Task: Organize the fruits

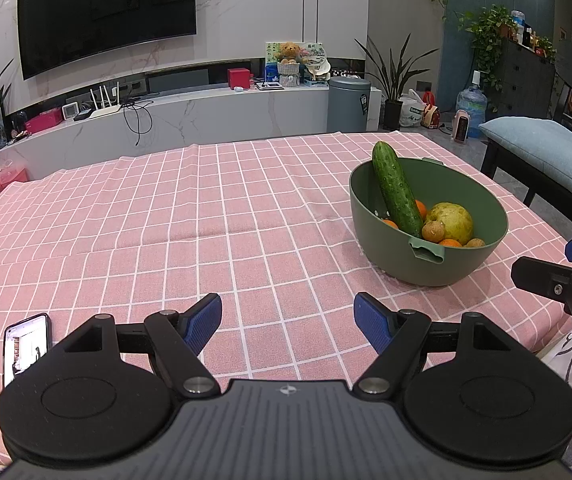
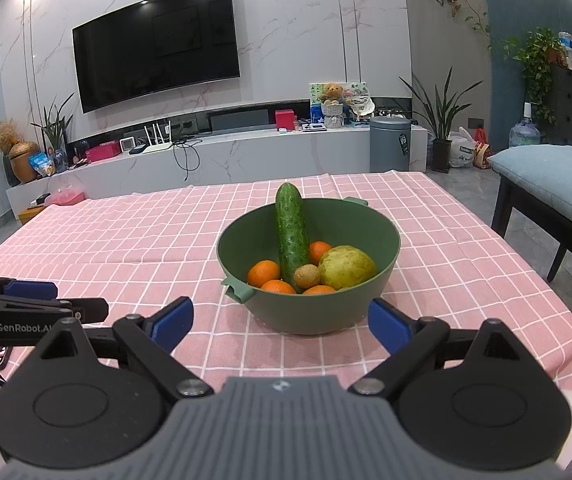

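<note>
A green bowl (image 2: 326, 220) stands on the pink checked tablecloth (image 2: 126, 240). In it a cucumber (image 2: 292, 236) leans upright beside several oranges (image 2: 264, 273), a yellow-green pear (image 2: 346, 267) and a small brown kiwi (image 2: 307, 276). My right gripper (image 2: 280, 322) is open and empty just in front of the bowl. My left gripper (image 1: 288, 322) is open and empty over bare cloth, left of the bowl (image 1: 446, 264); the cucumber (image 1: 396, 188) and the pear (image 1: 450, 222) show there too. The right gripper (image 1: 558, 276) shows at that view's right edge, the left one (image 2: 26, 304) at the other's left edge.
A phone (image 1: 26, 346) with a lit screen lies on the cloth at my near left. A bench with a blue cushion (image 2: 554, 180) stands right of the table. Beyond the table are a TV wall, a marble console and a grey bin (image 2: 390, 144).
</note>
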